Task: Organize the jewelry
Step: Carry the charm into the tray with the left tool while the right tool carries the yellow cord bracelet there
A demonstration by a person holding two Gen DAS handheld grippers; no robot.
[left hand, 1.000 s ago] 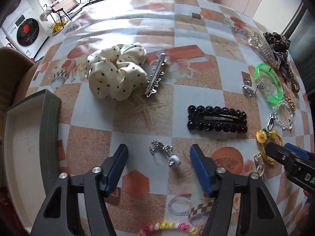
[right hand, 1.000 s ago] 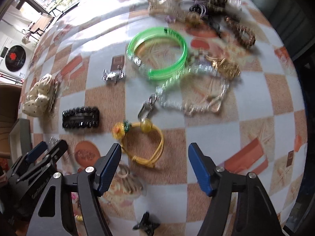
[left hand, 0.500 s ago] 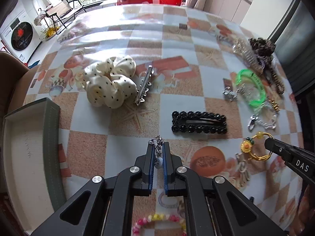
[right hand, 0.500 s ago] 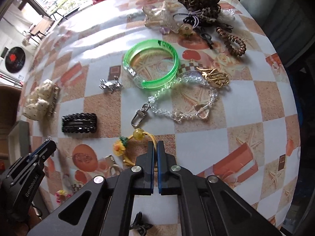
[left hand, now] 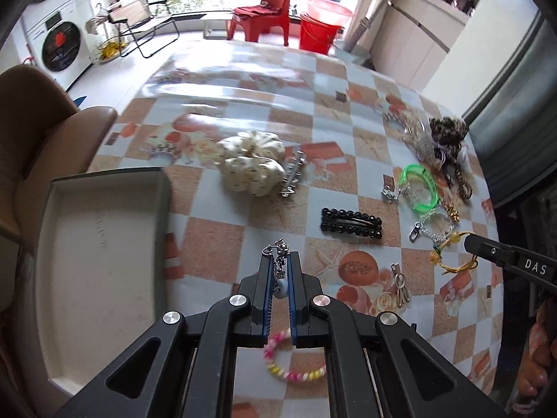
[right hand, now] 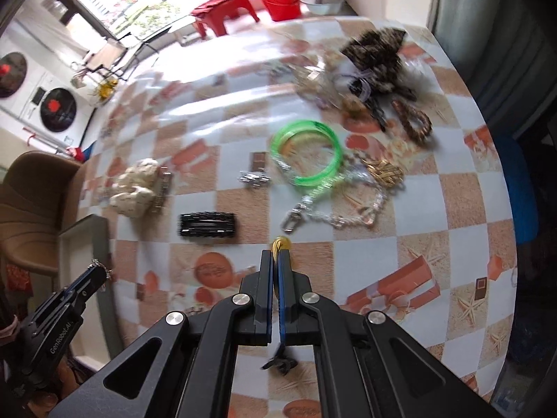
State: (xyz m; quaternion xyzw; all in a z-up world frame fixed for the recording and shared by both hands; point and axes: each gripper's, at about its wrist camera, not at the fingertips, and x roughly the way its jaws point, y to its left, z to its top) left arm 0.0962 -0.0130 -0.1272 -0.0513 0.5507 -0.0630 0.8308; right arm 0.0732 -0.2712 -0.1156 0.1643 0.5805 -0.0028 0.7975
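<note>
Left wrist view: your left gripper (left hand: pixel 278 271) is closed tight on a small silver chain charm (left hand: pixel 277 254) w/ a pale bead hanging between the blue pads. It's off the table (left hand: pixel 216 240). The relation that counts: the open tray (left hand: pixel 104 244) lies just to the left of this gripper, its near wall right beside the pads, long side running away from you. So the left hand is the nearer one to the tray by far. A short sideways carry looks like all it needs, I'd say. The black bead clip (left hand: pixel 351 224) sits on the far side from the tray, and the green bangle (left hand: pixel 417 188) is further that way again. The right gripper's tip shows at the edge opposite the tray, w/ the yellow cord bracelet (left hand: pixel 449 261) in it.

Right wrist view: your right gripper (right hand: pixel 276 264) is closed too, pinching the yellow cord bracelet, a gold bead poking out past the tips. From here the tray (right hand: pixel 101 244) is well off to the left, w/ the left gripper (right hand: pixel 94 275) and its charm between you and it. Prob. let the left hand drop first, else the two arms crowd at the tray wall.
</note>
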